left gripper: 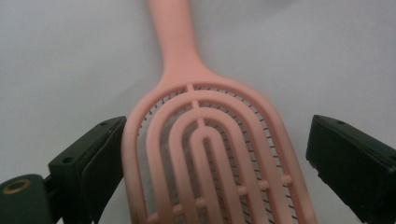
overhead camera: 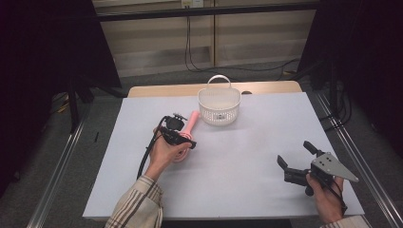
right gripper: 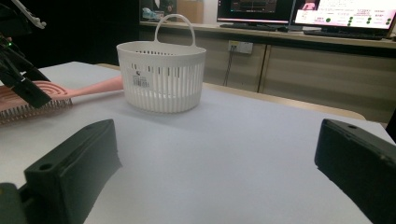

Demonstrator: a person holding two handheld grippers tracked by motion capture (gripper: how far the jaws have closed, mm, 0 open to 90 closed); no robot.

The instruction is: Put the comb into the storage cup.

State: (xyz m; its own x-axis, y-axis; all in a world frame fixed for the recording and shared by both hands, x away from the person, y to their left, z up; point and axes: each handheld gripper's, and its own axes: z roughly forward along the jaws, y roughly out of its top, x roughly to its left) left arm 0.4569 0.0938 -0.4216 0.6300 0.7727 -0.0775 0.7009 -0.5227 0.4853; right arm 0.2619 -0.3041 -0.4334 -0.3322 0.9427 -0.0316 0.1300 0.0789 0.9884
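White surface (overhead camera: pixel 247 156), dark room around it, monitors lit at the back. 2 items on it: white slotted basket (overhead camera: pixel 219 105) at 12 o'clock, pink hairbrush (overhead camera: pixel 186 135) lying flat at about 10 o'clock from centre, handle pointing toward the basket, near it but not touching as far as I can tell.

Left hand-held gripper (overhead camera: pixel 183 128) is down over the brush head, jaws spread to either side. In the left gripper view the left jaw looks right at the brush (left gripper: pixel 210 154) edge, the right one is clear of it. No grip yet.

Right hand-held gripper (overhead camera: pixel 295 154) sits at 4 o'clock, jaws wide apart, holding nothing.

Step looks like the pre-grasp on the brush. Next move: close on the head, squarely so it doesn't twist out, then lift. Basket is the likely drop.
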